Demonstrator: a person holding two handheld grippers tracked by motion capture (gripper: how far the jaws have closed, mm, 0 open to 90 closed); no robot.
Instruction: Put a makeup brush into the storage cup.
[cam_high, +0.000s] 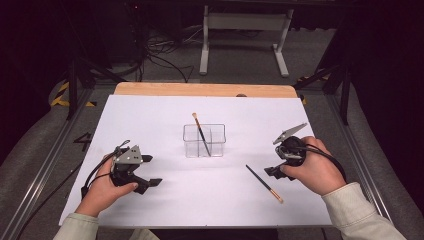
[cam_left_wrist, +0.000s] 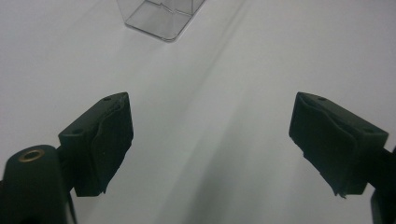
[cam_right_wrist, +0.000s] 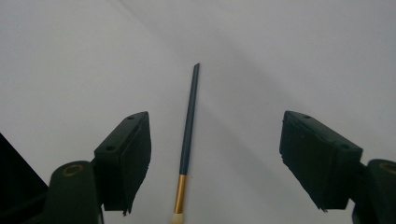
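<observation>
Right gripper view: the right gripper (cam_right_wrist: 215, 161) stands open, its jaws either side of a makeup brush (cam_right_wrist: 188, 140) lying flat on the white table (cam_right_wrist: 280, 56), lower centre, untouched. The left gripper (cam_left_wrist: 210, 144) is open too.

Left tongs (cam_left_wrist: 210, 140) gape above white table (cam_left_wrist: 224, 93), clear box (cam_left_wrist: 161, 18) ahead.
</observation>
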